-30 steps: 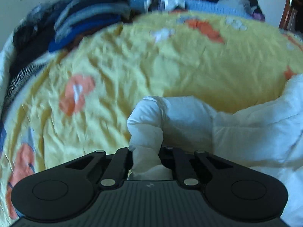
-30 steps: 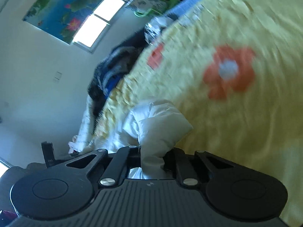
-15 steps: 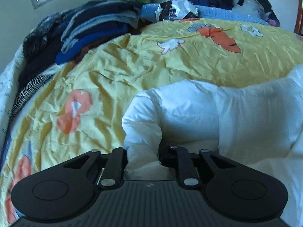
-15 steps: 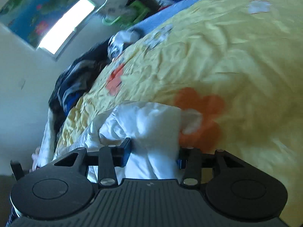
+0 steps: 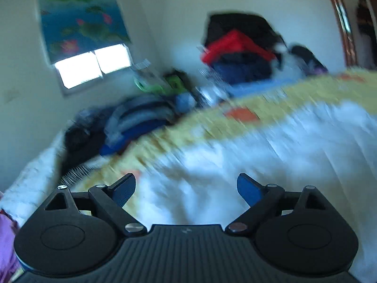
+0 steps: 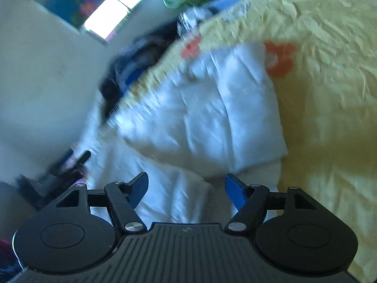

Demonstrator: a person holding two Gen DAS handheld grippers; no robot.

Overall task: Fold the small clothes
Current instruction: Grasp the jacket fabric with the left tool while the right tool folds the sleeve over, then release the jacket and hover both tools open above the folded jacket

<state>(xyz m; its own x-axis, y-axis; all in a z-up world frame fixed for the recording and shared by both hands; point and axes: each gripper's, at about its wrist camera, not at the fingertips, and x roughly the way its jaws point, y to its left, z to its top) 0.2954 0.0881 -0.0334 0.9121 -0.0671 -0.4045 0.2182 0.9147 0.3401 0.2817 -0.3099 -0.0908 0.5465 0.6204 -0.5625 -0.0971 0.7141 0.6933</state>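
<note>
A white garment lies folded over on the yellow flowered bedspread. It also shows, blurred, in the left wrist view. My left gripper is open and empty just above the near edge of the garment. My right gripper is open and empty, with the garment's near layer below and between its fingers. Both views are motion-blurred.
Piles of dark, blue and red clothes sit along the far side of the bed, with striped folded clothes at the left. A window with a flowered blind is on the wall. A purple item lies at the lower left.
Both grippers have opened and let go of the white garment. Both have pulled back and tilted up, and the garment now lies on the bedspread.
</note>
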